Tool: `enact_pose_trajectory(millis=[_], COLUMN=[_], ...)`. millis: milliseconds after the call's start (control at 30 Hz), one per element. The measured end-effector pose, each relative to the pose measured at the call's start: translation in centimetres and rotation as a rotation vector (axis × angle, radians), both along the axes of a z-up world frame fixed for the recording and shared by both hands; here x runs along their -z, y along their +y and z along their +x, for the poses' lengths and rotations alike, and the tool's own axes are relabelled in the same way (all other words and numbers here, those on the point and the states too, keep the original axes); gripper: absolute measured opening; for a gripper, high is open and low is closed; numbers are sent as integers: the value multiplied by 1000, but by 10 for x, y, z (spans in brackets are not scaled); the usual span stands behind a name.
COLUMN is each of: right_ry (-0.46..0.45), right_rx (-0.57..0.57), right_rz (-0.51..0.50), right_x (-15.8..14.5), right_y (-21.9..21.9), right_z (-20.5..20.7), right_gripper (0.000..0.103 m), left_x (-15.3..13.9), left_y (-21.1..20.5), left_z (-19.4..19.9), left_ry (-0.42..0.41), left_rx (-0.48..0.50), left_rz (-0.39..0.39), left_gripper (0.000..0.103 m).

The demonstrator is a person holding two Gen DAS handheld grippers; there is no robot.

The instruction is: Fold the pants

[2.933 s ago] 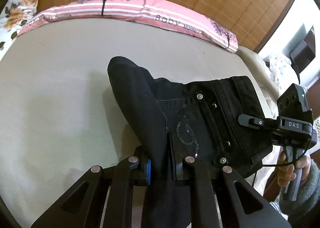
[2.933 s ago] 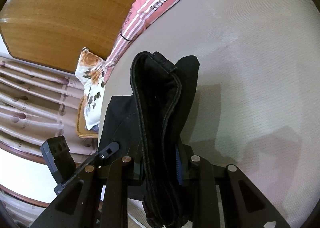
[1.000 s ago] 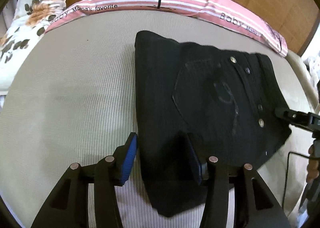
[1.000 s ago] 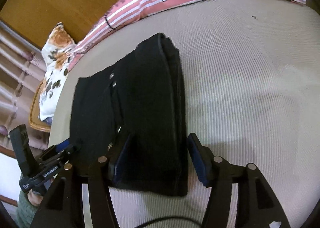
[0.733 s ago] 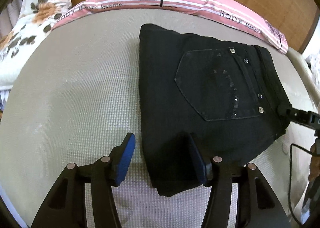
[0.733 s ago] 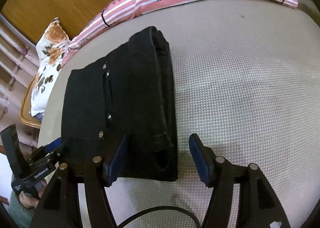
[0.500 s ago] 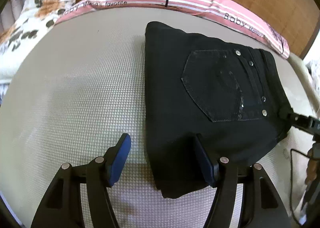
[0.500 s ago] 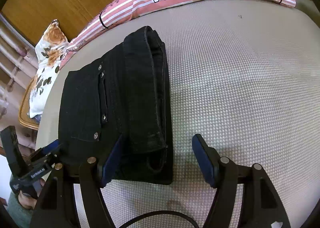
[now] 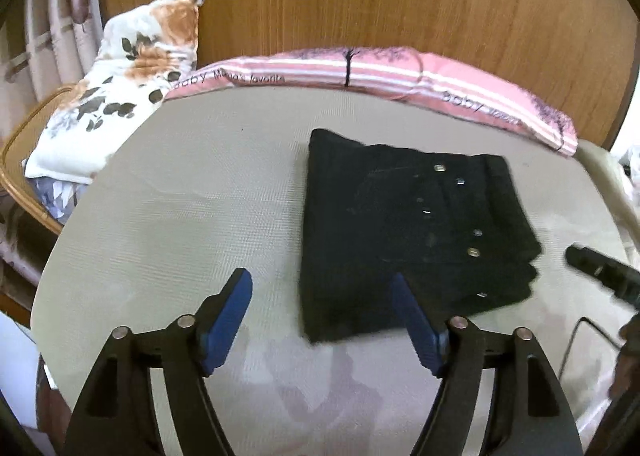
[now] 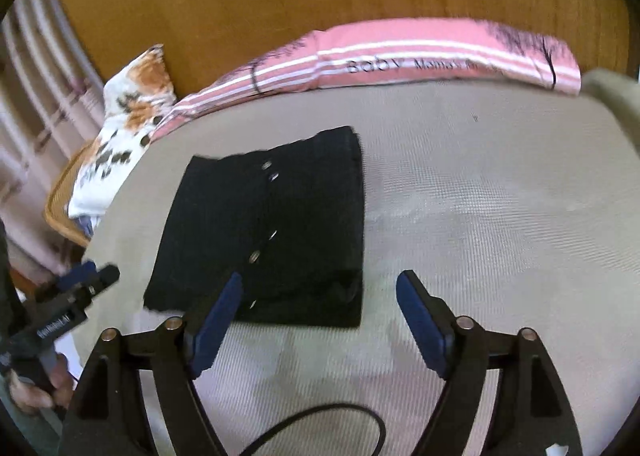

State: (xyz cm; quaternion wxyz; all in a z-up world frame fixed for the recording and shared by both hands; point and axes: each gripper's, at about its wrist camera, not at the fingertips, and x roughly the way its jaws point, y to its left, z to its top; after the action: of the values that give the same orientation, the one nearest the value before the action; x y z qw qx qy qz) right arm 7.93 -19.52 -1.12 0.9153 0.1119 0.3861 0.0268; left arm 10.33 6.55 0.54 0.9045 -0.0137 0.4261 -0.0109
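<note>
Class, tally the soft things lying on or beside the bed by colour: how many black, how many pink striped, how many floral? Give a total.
Black: 1, the folded pants
Pink striped: 1, the long pillow
Floral: 1, the cushion
Total: 3

I count: one pants (image 9: 408, 240), folded, black. Two grippers: left (image 9: 320, 308), right (image 10: 320, 310). Four blue pads (image 9: 228, 314) in all, two per gripper. Two pillows: one pink striped (image 9: 392, 76), one floral (image 9: 120, 84). One mattress (image 9: 180, 216). One wicker chair (image 9: 16, 176) at left edge. One cable (image 10: 320, 420). Rivets on pants blurred, count unsure.
</note>
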Motion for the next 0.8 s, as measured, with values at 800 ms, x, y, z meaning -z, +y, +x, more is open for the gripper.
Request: enact_pose_trajectory(millis=[800], right_ry=[-83], right_rx=[-1], right_rz=[-130], right_x=[-2], right_y=[56], right_z=[-65], right_gripper=[95], left_x=[10], left_y=[-32], left_z=[-62], left_ry=[25], left_rx=[-36], left_rz=[69], left_gripper=[77])
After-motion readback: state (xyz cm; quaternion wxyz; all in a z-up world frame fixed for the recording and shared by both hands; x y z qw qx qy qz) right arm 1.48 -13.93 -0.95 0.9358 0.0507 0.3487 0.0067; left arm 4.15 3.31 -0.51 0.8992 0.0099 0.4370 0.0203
